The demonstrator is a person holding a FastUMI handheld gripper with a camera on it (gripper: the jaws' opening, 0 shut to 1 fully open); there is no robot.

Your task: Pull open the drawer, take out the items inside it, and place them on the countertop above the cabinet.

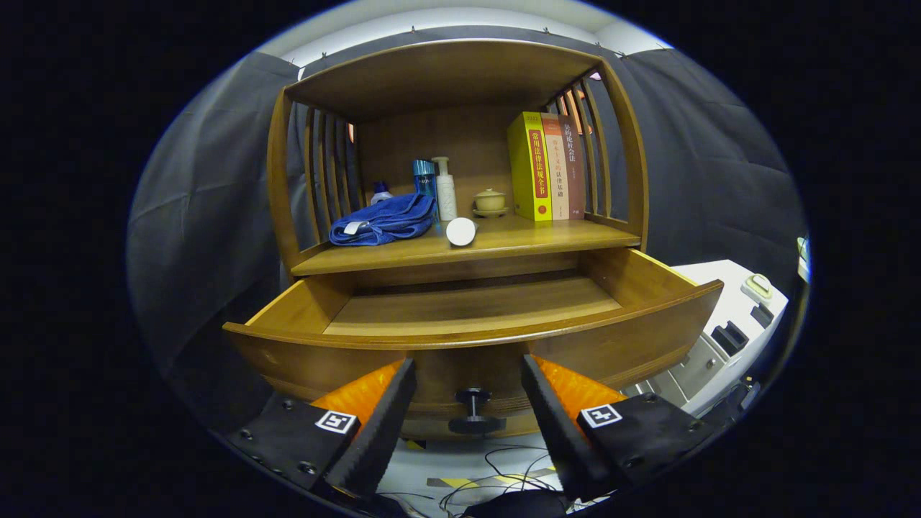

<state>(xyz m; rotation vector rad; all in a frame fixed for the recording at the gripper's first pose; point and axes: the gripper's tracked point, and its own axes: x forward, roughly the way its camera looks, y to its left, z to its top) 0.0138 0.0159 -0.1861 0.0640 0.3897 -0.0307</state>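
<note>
The drawer (pixel 475 316) looks empty; my tongs (pixel 468 414) stand open, holding nothing, around its knob (pixel 473 411); next I push it shut

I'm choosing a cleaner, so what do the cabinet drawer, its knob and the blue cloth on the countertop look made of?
Brown cabinet drawer: apparently varnished wood, with visible grain and a soft sheen. Small dark round knob, between the open hand-held gripper fingers: probably metal or plastic; unclear. Crumpled blue cloth: soft towel-like fabric, matte and folded.
</note>
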